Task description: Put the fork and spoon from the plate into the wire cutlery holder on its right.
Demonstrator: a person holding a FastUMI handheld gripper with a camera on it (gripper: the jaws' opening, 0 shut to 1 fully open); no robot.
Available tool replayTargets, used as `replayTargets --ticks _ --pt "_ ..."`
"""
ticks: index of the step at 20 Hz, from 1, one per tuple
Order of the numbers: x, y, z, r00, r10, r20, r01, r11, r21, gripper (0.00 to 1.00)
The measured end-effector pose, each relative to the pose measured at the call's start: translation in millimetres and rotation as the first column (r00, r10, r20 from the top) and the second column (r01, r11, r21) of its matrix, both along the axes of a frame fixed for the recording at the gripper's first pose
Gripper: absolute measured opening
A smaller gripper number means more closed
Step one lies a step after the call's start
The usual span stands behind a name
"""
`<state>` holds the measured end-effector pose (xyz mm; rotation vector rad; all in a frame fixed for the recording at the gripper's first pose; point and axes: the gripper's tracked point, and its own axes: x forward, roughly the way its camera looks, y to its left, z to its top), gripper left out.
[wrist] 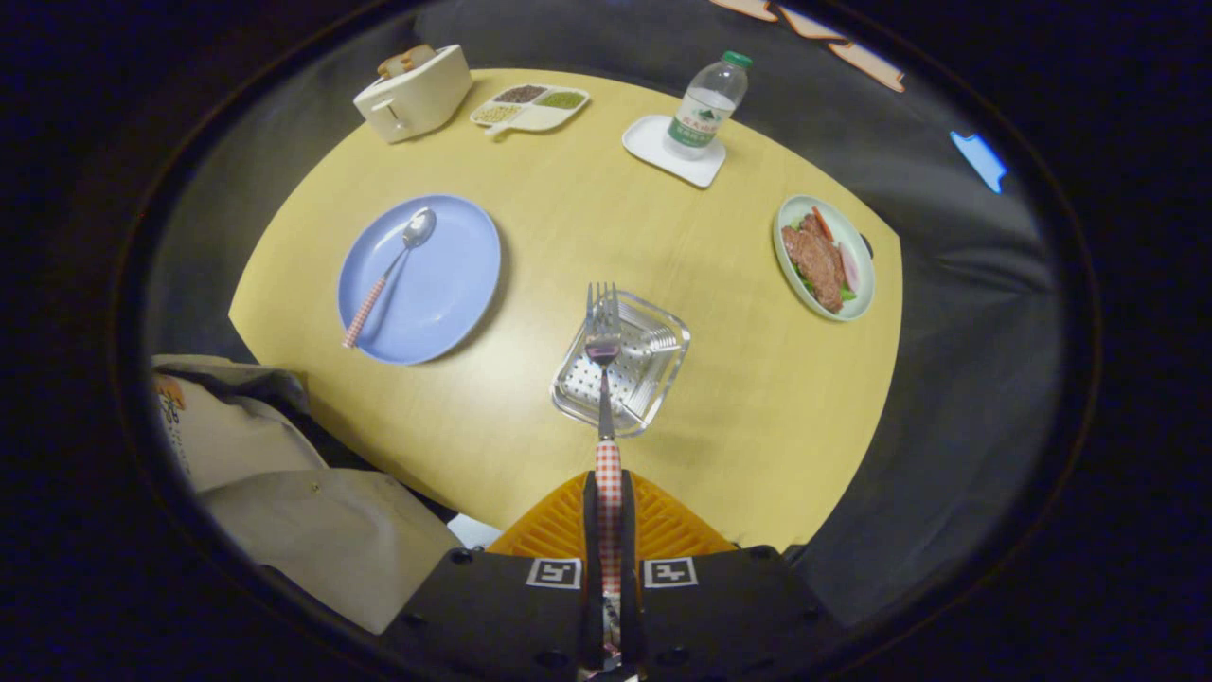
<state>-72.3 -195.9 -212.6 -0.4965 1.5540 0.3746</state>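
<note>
Both fingers of my gripper (608, 516) are clamped on the red-checked handle of the steel fork (604, 379), whose tines hang over the square wire cutlery holder (653, 379) at mid-frame (whether they touch it, I cannot tell). Left of it, the matching checked-handled spoon (393, 270) lies on the round blue plate (454, 284) on the yellow table (568, 218).

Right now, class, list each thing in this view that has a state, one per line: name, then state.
gripper: shut on fork handle
fork: held, tines forward, above the wire cutlery holder
wire cutlery holder: nothing inside yet
spoon: lying on the blue plate
blue plate: holds the spoon alone
water bottle: upright, capped, on a white tray
toaster: bread inside
</note>
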Motion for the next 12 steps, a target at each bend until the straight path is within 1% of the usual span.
replayTargets --ticks 5,8,12 --pt "-5.2 -15.5 -12.8 0.987 0.077 -0.139 -0.081 0.996 -0.03 0.1" --pt "-5.4 -15.9 -20.6 0.971 0.1 -0.218 -0.108 0.994 -0.027 0.1" --pt "3.8 -16.0 -26.5 0.952 0.123 -0.279 -0.141 0.989 -0.047 0.1"
